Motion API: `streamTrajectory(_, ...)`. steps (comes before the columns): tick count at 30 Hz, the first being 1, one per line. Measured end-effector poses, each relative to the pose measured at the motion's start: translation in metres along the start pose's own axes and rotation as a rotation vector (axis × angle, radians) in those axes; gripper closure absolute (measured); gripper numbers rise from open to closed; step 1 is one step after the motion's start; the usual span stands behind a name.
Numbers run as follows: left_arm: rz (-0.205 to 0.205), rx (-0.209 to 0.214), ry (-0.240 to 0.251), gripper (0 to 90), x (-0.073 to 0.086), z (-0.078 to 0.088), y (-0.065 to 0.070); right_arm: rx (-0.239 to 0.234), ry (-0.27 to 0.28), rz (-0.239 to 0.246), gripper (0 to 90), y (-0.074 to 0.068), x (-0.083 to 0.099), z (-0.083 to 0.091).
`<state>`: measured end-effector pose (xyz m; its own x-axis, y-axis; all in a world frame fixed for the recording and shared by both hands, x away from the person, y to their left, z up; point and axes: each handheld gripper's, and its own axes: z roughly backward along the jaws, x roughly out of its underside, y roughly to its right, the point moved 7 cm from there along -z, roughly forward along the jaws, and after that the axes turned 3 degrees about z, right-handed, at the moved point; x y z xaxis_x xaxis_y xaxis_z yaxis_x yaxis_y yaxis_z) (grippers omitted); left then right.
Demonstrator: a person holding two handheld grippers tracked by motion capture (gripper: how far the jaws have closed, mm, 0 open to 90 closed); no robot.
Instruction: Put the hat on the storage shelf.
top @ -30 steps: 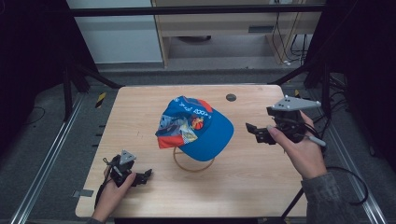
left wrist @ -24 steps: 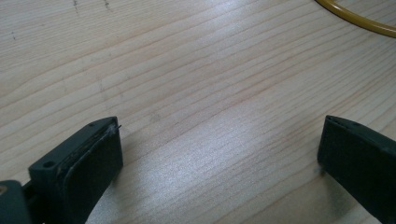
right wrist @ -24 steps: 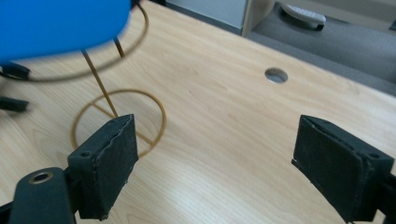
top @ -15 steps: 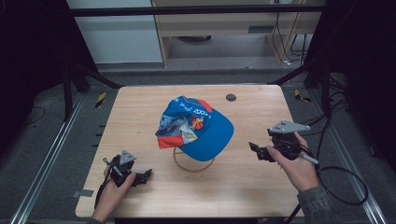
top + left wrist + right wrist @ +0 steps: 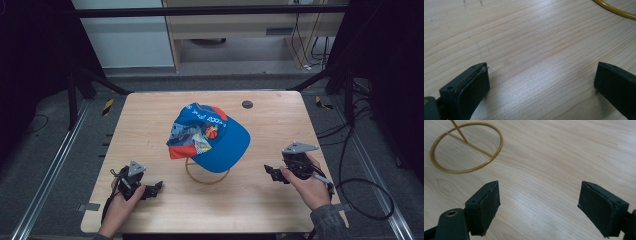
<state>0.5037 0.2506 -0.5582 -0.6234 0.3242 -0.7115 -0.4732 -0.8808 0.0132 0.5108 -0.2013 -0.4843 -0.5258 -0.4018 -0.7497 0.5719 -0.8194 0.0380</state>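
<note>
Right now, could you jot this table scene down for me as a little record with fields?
Surface: wooden table
Main item: blue patterned cap, perched on a stand
Stand: gold wire stand with ring base, flat on the wood
Small item: dark round spot behind the cap; cannot tell what it is
Left tool: low at the near left corner, jaws apart, nothing between them
Right tool: near right of the cap, jaws apart, nothing between them, aimed toward the ring base

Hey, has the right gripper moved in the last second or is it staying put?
Yes. The right gripper has come toward the table's near edge, away from the dark disc, jaws open and empty.
</note>
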Motion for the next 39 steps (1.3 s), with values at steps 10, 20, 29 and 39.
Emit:
streamTrajectory(10,0.0,0.0,0.0,0.0,0.0,0.0,0.0,-0.029,-0.053,-0.014,17.4,-0.004,0.021,-0.019)
streamTrajectory(20,0.0,0.0,0.0,0.0,0.0,0.0,0.0,-0.043,-0.079,-0.028,17.4,-0.011,0.035,-0.032)
streamTrajectory(29,0.0,0.0,0.0,0.0,0.0,0.0,0.0,-0.032,-0.053,-0.055,17.5,-0.011,0.037,-0.04)
streamTrajectory(39,0.0,0.0,0.0,0.0,0.0,0.0,0.0,-0.017,-0.032,-0.101,17.3,-0.011,0.043,-0.051)
